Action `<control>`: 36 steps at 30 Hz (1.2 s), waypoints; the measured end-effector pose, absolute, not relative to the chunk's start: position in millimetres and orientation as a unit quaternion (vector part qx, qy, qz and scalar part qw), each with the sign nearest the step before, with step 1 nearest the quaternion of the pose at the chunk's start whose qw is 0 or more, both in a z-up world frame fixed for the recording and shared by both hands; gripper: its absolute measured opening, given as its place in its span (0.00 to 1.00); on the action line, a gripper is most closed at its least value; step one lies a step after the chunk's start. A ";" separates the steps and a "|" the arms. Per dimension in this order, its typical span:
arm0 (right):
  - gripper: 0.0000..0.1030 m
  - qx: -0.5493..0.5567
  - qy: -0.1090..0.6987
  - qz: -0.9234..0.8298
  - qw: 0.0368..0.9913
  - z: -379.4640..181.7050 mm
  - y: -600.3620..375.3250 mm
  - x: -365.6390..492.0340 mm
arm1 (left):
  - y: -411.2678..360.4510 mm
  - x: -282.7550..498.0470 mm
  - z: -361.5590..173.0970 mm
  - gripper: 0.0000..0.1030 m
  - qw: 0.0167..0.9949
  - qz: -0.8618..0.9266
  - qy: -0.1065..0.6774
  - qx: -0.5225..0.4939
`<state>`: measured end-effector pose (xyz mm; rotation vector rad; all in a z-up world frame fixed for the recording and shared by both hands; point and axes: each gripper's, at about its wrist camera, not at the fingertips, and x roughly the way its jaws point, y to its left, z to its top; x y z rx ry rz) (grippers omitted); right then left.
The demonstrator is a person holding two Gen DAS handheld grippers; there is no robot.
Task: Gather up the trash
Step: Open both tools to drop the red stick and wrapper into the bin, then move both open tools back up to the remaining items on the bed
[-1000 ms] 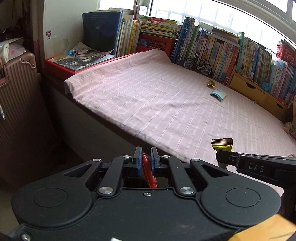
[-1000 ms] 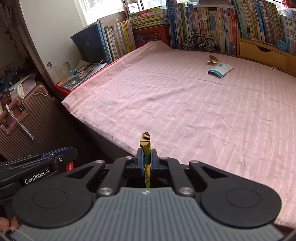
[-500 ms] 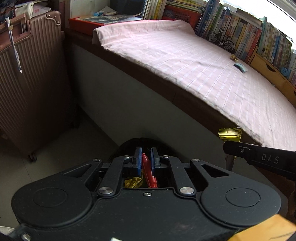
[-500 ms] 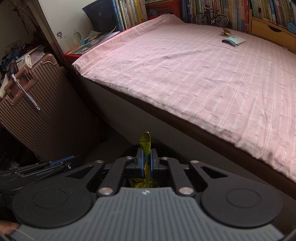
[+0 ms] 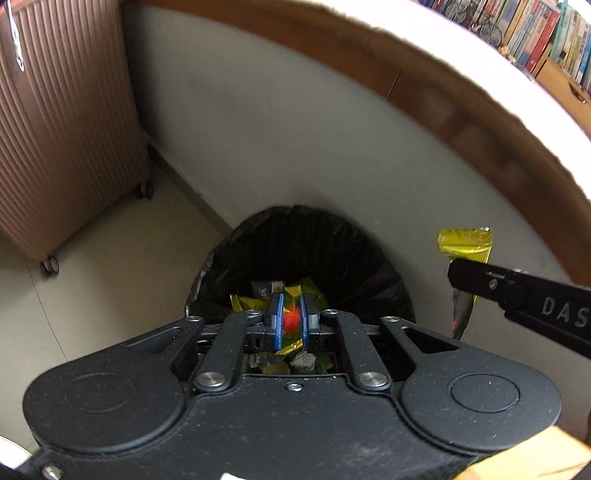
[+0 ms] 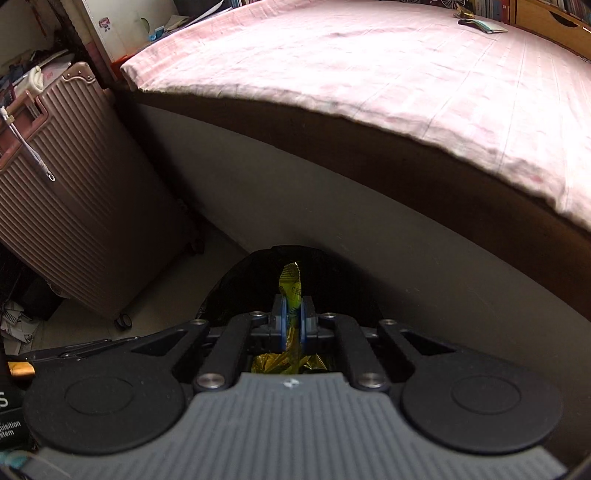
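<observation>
Pink-sheeted bed [image 6: 369, 66] across the top, ribbed suitcase [image 6: 74, 206] on the floor at its left corner. Black-lined bin [image 5: 306, 254] against the bed's side, wrappers inside. Left gripper [image 5: 291, 321] over the bin, clamped on a red scrap [image 5: 291, 320]. Right gripper [image 6: 291, 321] pinched on a gold wrapper [image 6: 290, 284] above the bin's rim.

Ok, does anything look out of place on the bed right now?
Yes. A crumpled gold wrapper and a small blue-and-white packet lie loose on the pink sheet near the bookshelf side, stray litter on otherwise bare bedding.
</observation>
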<state>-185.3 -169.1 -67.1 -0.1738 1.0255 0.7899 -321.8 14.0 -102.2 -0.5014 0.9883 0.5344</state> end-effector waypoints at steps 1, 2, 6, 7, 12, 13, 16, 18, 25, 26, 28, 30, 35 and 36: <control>0.10 -0.084 0.478 0.366 0.794 -72.0 -168.0 -185.3 | 14.2 -320.2 -109.8 0.09 0.813 0.249 0.469 -0.238; 0.10 -0.087 0.479 0.366 0.794 -76.5 -167.1 -185.3 | 14.1 -318.8 -117.6 0.09 0.810 0.248 0.473 -0.241; 0.10 -0.097 0.485 0.361 0.791 -93.7 -164.2 -183.3 | 15.4 -315.0 -144.1 0.09 0.798 0.246 0.488 -0.253; 0.10 -0.099 0.487 0.359 0.790 -97.2 -163.7 -182.5 | 14.3 -314.2 -149.4 0.09 0.795 0.246 0.491 -0.257; 0.10 -0.109 0.495 0.358 0.784 -113.6 -159.8 -180.6 | 14.4 -318.3 -171.3 0.09 0.788 0.247 0.499 -0.265; 0.10 -0.111 0.496 0.358 0.783 -116.4 -159.2 -180.4 | 15.0 -318.3 -175.5 0.09 0.787 0.247 0.500 -0.265; 0.10 -0.117 0.502 0.355 0.780 -124.6 -156.6 -179.3 | 16.3 -318.4 -185.9 0.09 0.782 0.249 0.504 -0.270; 0.10 -0.119 0.505 0.354 0.778 -129.5 -154.9 -177.8 | 18.0 -319.0 -191.0 0.10 0.778 0.250 0.506 -0.276; 0.30 -0.120 0.512 0.347 0.776 -144.2 -149.4 -175.1 | 22.8 -319.3 -205.5 0.29 0.772 0.256 0.509 -0.281; 0.37 -0.119 0.512 0.345 0.777 -145.5 -148.6 -174.4 | 23.7 -319.3 -207.9 0.43 0.770 0.260 0.510 -0.282; 0.43 -0.118 0.512 0.342 0.779 -150.1 -147.1 -173.7 | 25.1 -320.0 -210.4 0.51 0.766 0.269 0.511 -0.284; 0.47 -0.121 0.510 0.338 0.782 -151.0 -147.0 -174.0 | 26.8 -320.3 -212.5 0.56 0.762 0.272 0.514 -0.285; 0.51 -0.119 0.512 0.332 0.783 -152.2 -146.3 -171.2 | 31.4 -321.6 -213.0 0.75 0.759 0.275 0.518 -0.282; 0.52 -0.119 0.512 0.332 0.783 -151.9 -146.1 -170.7 | 32.0 -321.8 -212.3 0.76 0.760 0.276 0.517 -0.282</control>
